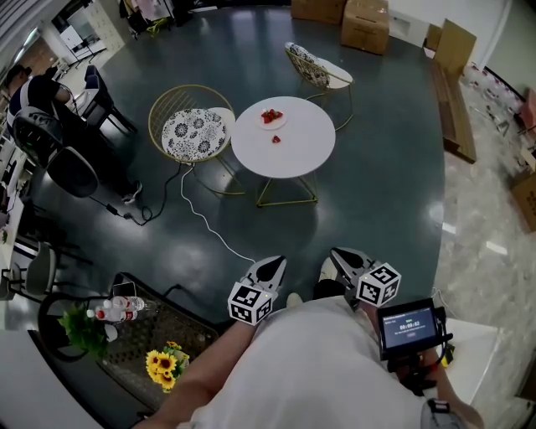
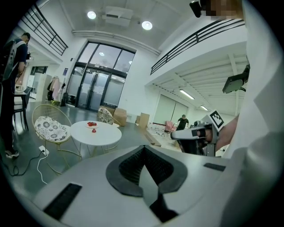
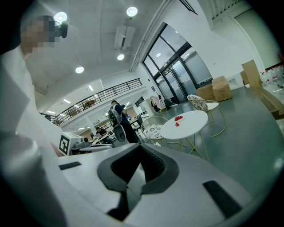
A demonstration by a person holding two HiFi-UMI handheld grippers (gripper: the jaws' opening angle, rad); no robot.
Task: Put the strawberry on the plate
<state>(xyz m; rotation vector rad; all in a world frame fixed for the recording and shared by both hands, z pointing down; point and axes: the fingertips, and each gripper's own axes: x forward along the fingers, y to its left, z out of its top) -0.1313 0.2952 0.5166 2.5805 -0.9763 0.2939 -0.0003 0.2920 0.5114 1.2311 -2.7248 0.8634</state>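
Approach is the step in hand, as I judge it: nothing is gripped, and the table stands well ahead across the floor. My left gripper (image 1: 271, 262) has its jaws pressed together on nothing. The right gripper (image 1: 340, 255) shows the same in its own view, pads meeting with nothing between them. Both sit close to the body and point toward the round white table (image 1: 293, 155).

The strawberry (image 1: 275, 139) lies loose on the tabletop, just on the near side of the plate (image 1: 272, 117) and apart from it. The plate carries a few red pieces of its own. The next move, I reckon, calls for walking up to the table and spreading one pair of jaws. I would then close softly around the small fruit so it does not bruise, and make a short lift over the plate's rim.

The tabletop looks smooth and bare apart from these. Left of it stands a gold wire chair (image 1: 194, 132) with a patterned cushion, and a white cable (image 1: 209, 226) trails over the dark glossy floor. A second chair (image 1: 318, 71) stands beyond on the right, and cardboard boxes (image 1: 364, 23) sit at the far side.
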